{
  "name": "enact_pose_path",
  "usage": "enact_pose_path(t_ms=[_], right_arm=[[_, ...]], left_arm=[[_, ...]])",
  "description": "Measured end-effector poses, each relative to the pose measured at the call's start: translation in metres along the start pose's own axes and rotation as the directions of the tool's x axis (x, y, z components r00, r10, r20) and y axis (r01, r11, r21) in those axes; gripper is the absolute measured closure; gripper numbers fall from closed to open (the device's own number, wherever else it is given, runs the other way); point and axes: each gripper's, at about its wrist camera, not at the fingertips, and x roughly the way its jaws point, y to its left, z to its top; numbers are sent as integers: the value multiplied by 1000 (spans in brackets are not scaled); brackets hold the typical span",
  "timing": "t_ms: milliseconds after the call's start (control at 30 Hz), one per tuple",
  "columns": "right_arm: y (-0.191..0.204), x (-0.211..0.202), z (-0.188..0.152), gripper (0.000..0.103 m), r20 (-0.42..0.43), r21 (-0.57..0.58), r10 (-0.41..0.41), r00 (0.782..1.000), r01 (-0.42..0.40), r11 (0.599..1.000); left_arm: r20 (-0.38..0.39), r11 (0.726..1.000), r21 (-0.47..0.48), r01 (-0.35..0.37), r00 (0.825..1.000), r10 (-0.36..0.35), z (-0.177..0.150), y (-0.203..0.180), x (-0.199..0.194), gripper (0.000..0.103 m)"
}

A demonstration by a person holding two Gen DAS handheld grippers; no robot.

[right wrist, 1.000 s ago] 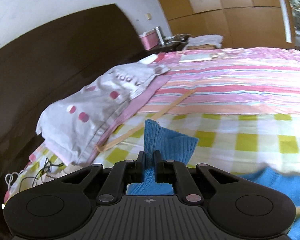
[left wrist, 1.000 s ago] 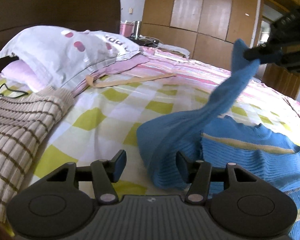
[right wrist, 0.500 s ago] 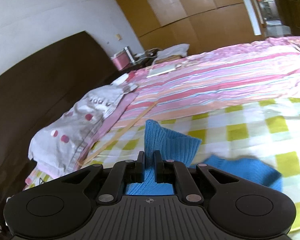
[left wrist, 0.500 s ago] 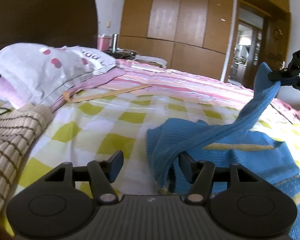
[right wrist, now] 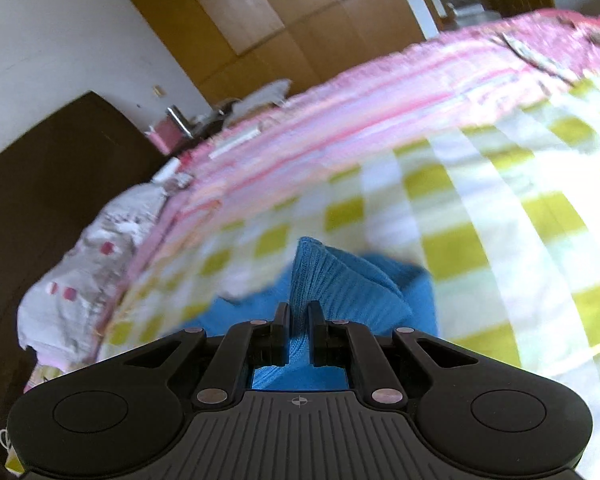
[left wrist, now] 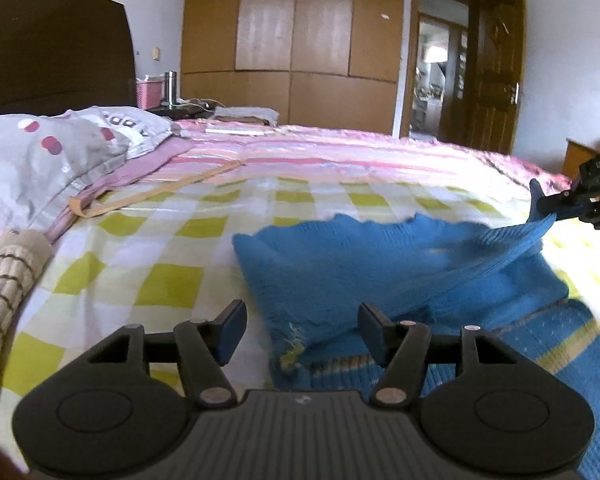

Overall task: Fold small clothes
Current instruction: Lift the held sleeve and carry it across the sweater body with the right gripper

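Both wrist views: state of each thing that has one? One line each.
Left gripper: open, jaws just widened, edge of the blue sweater between them, not pinched.
Right gripper: shut on the blue sweater's sleeve.
Blue sweater: partly spread on the bed, sleeve lifted off it and pulled across.
Striped beige garment: lying at the bed's left edge, untouched.
Wardrobe: doors closed.
Room door: open.

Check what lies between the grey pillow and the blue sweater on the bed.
Left wrist view: bare checked sheet between pillow and blue sweater, plus a tan strap.

Bright daylight; right view smeared, probably motion.
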Motion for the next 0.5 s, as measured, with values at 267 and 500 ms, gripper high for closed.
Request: enact_pose_path(t_ms=[267, 500], right_arm=[[-30, -2, -29, 88, -34, 112, 22, 999, -18, 994], [-49, -8, -34, 75, -21, 204, 37, 999, -32, 978]], left_arm=[[-44, 1000, 23, -12, 999, 13, -4, -4, 8, 37], [-58, 1000, 17, -21, 998, 22, -4, -2, 11, 37]])
